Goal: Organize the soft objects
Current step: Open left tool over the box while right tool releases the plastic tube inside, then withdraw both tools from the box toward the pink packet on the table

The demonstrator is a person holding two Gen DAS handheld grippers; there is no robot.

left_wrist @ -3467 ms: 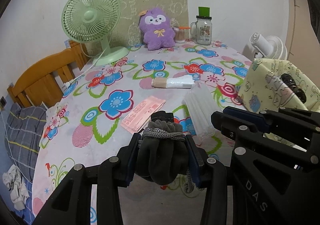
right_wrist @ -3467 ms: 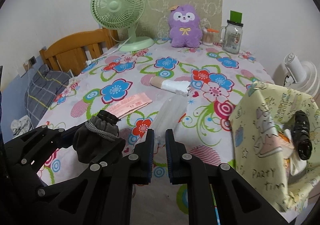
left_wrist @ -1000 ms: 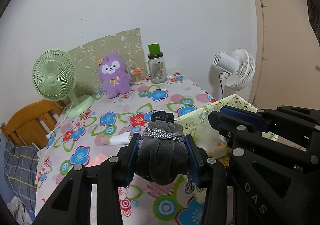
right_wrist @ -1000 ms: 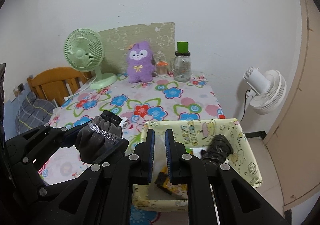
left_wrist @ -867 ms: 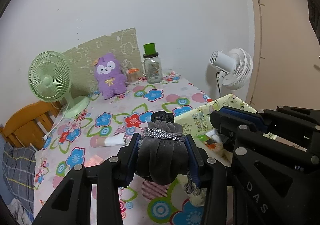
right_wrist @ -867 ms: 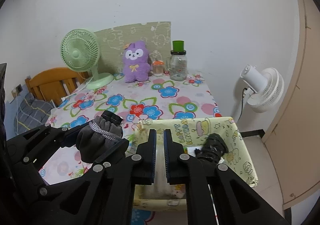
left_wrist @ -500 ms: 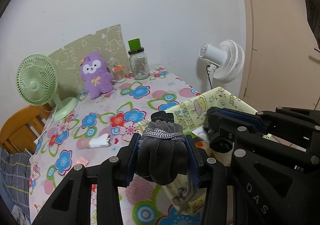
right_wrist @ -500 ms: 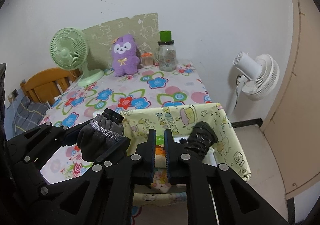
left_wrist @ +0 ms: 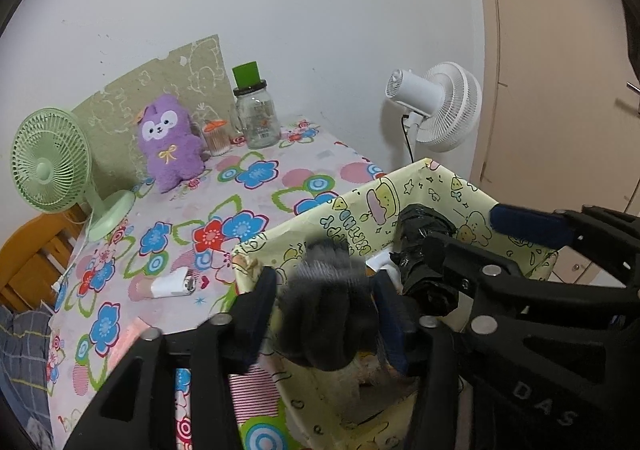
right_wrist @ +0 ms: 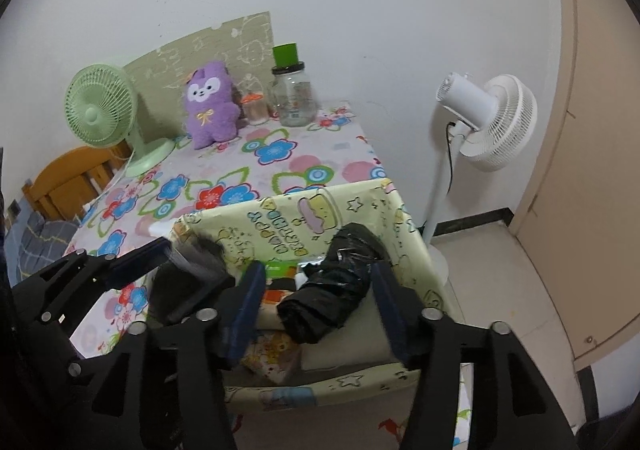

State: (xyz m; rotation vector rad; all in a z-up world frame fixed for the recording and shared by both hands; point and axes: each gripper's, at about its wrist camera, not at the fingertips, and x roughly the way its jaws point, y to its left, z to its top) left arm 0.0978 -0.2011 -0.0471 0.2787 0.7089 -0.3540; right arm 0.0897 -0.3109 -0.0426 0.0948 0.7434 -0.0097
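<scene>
Both grippers open over the yellow fabric bin (right_wrist: 308, 226) at the table's (left_wrist: 256, 202) near edge.

The left gripper (left_wrist: 326, 314) jaws are spreading; the blurred grey glove bundle (left_wrist: 328, 310) sits between them, cuff uppermost, above the bin. The right gripper (right_wrist: 316, 306) is opening on nothing. Only its view shows the black wrapped roll (right_wrist: 336, 286) lying slantwise inside. Behind stand a purple plush (left_wrist: 170, 142), green fan (left_wrist: 52, 162) and jar (left_wrist: 260, 118).

Left wrist view: taken from just behind the left claw (left_wrist: 326, 314), looking forward and steeply down over the near rim of the yellow box (left_wrist: 404, 176), with the right claw (left_wrist: 472, 246) close on its right. Right wrist view: the same downward aim from behind the right claw (right_wrist: 316, 308), the left claw (right_wrist: 188, 262) on its left. Both share the box, flowered table (left_wrist: 256, 194), purple toy (left_wrist: 168, 142) and white fan (left_wrist: 440, 112) beyond.
</scene>
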